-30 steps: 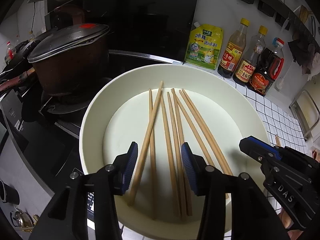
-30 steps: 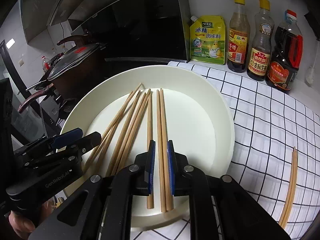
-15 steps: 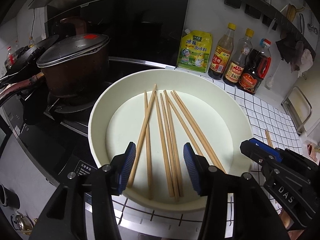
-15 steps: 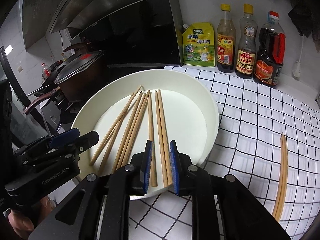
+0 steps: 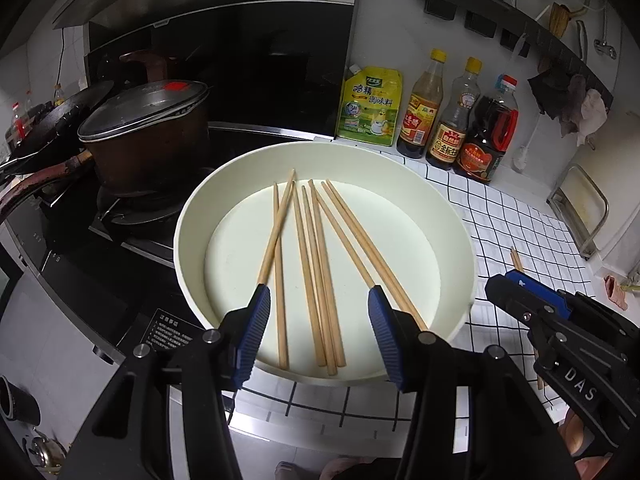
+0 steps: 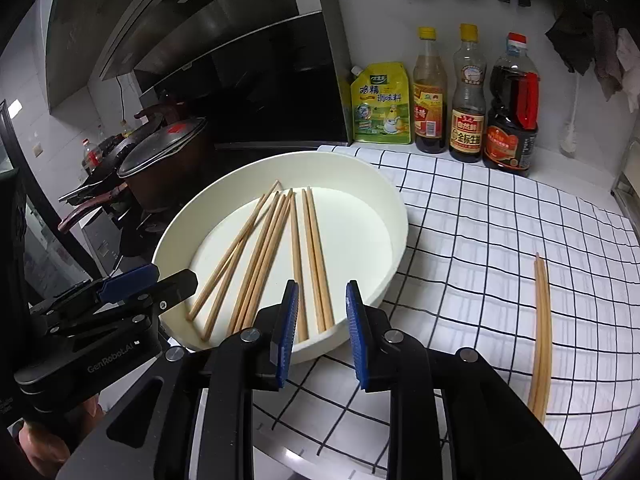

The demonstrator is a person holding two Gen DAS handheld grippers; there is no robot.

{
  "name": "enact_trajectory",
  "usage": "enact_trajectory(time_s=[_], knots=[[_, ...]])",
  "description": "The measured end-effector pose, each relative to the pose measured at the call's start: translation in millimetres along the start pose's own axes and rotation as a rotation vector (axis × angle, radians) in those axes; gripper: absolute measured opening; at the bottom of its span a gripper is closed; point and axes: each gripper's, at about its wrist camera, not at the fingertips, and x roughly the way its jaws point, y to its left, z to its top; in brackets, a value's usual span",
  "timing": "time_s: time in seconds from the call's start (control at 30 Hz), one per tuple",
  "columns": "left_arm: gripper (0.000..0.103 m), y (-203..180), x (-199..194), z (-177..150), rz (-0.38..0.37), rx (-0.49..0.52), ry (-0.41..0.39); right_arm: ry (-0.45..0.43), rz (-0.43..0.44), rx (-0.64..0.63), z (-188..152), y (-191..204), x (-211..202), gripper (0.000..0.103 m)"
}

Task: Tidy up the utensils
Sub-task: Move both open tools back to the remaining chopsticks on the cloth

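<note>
A round white tray [image 5: 188, 216] [image 6: 394, 216] on the counter holds several wooden chopsticks [image 5: 316, 264] [image 6: 298, 256] lying lengthwise. A separate pair of chopsticks [image 6: 542, 320] lies on the checked cloth to the right of the tray; its tip shows in the left wrist view [image 5: 516, 258]. My left gripper [image 5: 318, 332] is open and empty, above the tray's near rim. My right gripper [image 6: 322, 330] is open and empty, just in front of the tray's near right rim. Each gripper shows in the other's view [image 5: 532, 300] [image 6: 148, 284].
A lidded brown pot [image 5: 148, 136] [image 6: 168, 160] and dark pans sit on the stove to the left. A yellow seasoning pouch [image 5: 370, 106] [image 6: 382, 104] and three sauce bottles [image 5: 452, 120] [image 6: 468, 96] stand at the back wall. A metal rack [image 5: 580, 208] is far right.
Both grippers have drawn back from the tray toward me. My right gripper's jaws have widened from nearly shut to open. The chopsticks in the tray have not moved.
</note>
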Motion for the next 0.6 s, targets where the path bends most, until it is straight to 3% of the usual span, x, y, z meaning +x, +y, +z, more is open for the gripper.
enact_trajectory(time_s=[0.6], knots=[[0.055, -58.3, -0.6, -18.0, -0.064, 0.075, 0.022, -0.045, -0.097, 0.093, -24.4, -71.0, -45.7, 0.027]])
